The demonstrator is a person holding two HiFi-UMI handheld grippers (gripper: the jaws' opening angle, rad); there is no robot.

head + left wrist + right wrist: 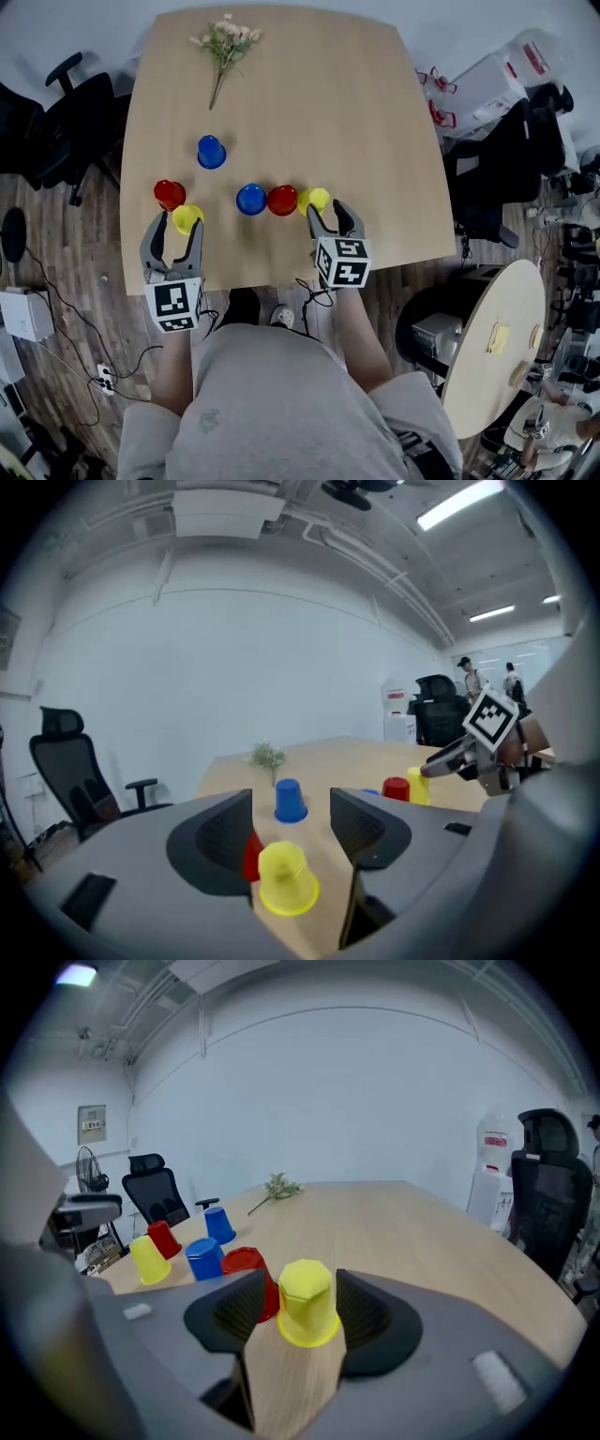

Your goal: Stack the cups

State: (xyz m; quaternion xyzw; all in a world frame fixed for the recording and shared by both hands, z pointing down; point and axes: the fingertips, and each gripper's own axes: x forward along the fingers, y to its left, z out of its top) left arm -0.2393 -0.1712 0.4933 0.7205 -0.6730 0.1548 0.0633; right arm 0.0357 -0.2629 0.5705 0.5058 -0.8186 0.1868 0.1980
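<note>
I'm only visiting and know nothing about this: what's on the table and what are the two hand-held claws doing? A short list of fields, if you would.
Surface: wooden table
Cups: six, all upside down, none stacked
Left gripper: open, left yellow cup between jaws
Right gripper: open, right yellow cup between jaws
Loose: red cups, blue cups
Extra: flower sprig at far edge

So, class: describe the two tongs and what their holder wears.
The left tongs and the right tongs are grey, with curved fingers and dark inner pads. Each carries a white cube with black square markers. The person wears a grey short-sleeved shirt.
</note>
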